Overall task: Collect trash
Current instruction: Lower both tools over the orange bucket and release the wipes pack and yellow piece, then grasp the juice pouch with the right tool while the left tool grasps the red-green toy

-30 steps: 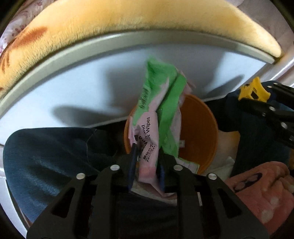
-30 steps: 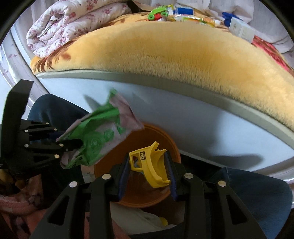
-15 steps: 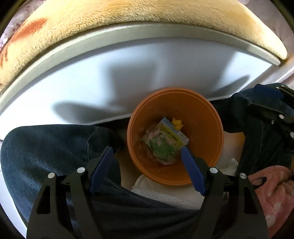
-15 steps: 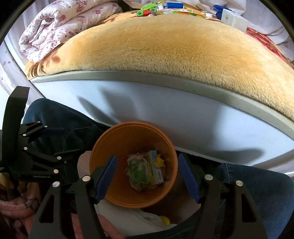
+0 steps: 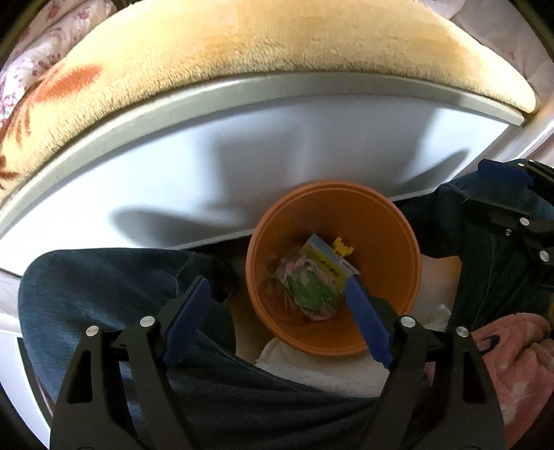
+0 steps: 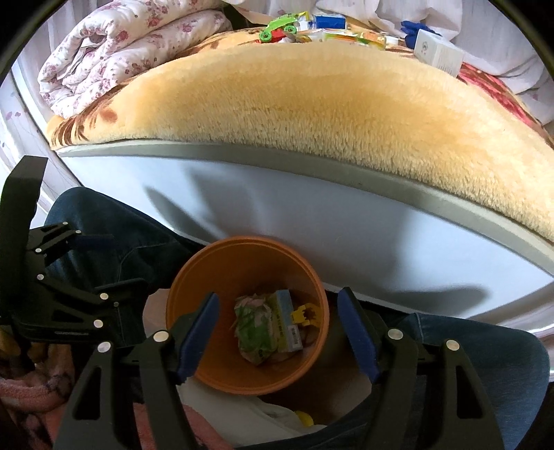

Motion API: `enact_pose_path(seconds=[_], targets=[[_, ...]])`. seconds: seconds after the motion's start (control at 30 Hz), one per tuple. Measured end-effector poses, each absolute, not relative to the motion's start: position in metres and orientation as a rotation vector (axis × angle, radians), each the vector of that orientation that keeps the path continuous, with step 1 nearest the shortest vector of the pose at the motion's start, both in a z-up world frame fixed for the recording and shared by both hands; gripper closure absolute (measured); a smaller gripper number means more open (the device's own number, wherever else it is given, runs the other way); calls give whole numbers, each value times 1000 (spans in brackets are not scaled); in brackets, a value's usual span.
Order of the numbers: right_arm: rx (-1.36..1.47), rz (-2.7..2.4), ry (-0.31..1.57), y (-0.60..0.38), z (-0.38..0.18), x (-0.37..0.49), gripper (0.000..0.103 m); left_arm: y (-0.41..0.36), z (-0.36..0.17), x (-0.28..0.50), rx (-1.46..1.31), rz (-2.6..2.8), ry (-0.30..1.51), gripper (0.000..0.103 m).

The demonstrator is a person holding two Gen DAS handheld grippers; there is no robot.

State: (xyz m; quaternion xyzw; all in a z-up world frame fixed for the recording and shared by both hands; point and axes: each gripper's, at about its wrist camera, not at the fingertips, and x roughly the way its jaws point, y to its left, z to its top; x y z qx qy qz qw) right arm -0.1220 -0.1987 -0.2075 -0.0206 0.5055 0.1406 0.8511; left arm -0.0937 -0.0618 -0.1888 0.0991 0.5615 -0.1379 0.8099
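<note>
Both grippers hang over the orange bin (image 5: 398, 242), jaws just sprung wide and holding nothing: the left gripper (image 5: 277, 304) and right gripper (image 6: 277, 329) straddle its rim. The green wipes packet (image 6: 254, 329) and yellow plastic piece (image 6: 304, 315) lie inside, low centre. The drop looks done; next comes reaching for the litter (image 6: 311, 26) on the bed (image 6: 311, 110), upper frame.

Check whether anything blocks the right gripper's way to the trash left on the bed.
Nothing visible blocks it. The right gripper hangs open and empty over the orange bin. The remaining trash lies at the far side of the bed, past the plush blanket, which is bare in between.
</note>
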Motion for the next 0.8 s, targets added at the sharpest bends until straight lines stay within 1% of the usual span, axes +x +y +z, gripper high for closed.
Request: enact_pose_path(seconds=[0.13, 0.2, 0.23, 0.27, 0.33, 0.4, 0.5, 0.63, 0.8], targets=[[-40, 291, 1028, -203, -193, -120, 33, -58, -171, -89, 191, -311, 1166, 24], [-28, 288, 987, -207, -176, -116, 29, -54, -154, -84, 174, -308, 1122, 22], [-24, 283, 951, -210, -163, -114, 23, -52, -143, -80, 161, -308, 1090, 20], [-22, 276, 913, -212, -151, -110, 20, -49, -132, -77, 149, -306, 1058, 17], [-20, 265, 855, -213, -131, -101, 19, -44, -111, -69, 136, -297, 991, 15], [-28, 252, 802, -215, -113, -85, 13, -41, -95, -60, 135, -284, 937, 13], [-84, 217, 728, -214, -91, -53, 9, -35, -77, -45, 135, -252, 880, 12], [-190, 201, 690, -202, -82, -3, 8, -27, -65, -30, 92, -241, 856, 12], [-373, 183, 696, -180, -90, 76, 8, -22, -62, -17, 54, -236, 866, 12]])
